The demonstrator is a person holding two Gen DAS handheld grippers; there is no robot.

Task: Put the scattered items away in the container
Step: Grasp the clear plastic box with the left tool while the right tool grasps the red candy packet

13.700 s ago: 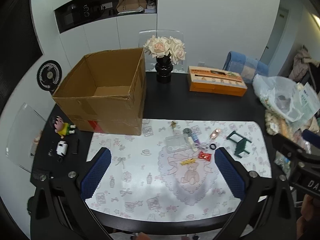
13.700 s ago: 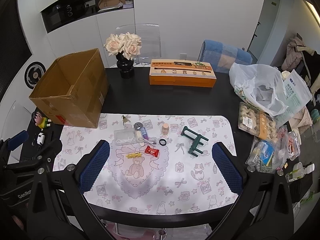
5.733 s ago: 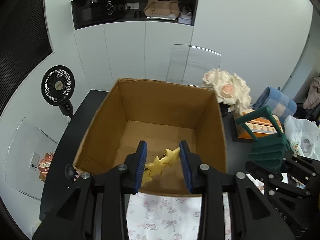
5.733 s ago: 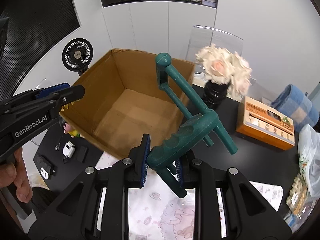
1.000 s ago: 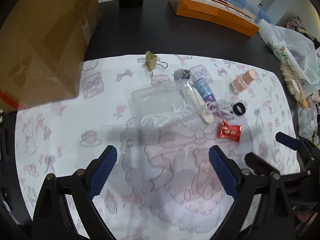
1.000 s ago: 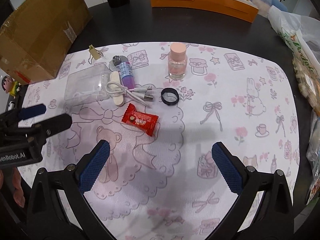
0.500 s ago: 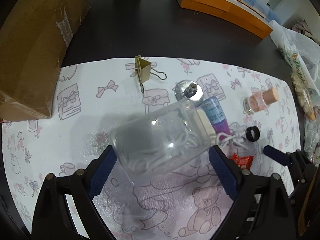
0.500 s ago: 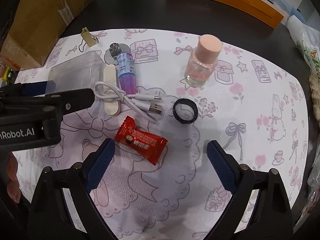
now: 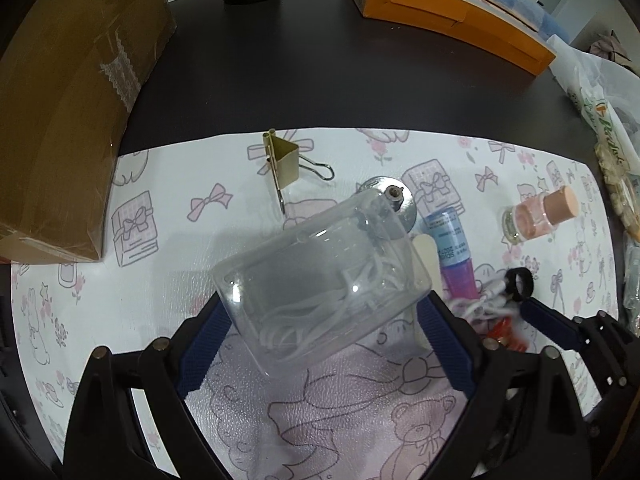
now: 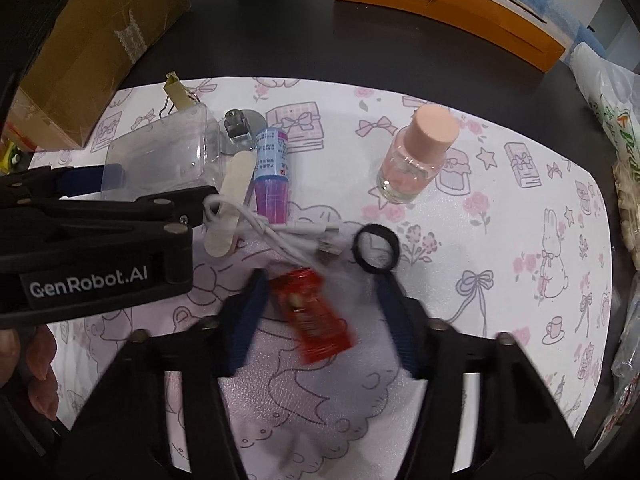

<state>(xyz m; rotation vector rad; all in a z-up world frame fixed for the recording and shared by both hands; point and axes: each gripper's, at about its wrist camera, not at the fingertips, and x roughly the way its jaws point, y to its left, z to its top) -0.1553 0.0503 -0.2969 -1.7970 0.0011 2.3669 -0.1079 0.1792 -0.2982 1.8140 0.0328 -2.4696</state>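
- Evidently two pickups are being set up at once: the left gripper is placed around the clear plastic box, its blue fingers spread on either side of the box's near end, so that the box can be clamped across its width.
- Whether the pads already touch the box cannot be told; no firm pinch is seen.
- The right gripper is lowered over the red candy wrapper, its fingers spread, with the wrapper between them but not yet squeezed; this part is blurred.
- The cardboard box, judged to be the container, stands at the far left on the desk, well apart from both targets.
- A white cable, black ring, pink-capped bottle and gold binder clip lie on the patterned mat, left for later trips.
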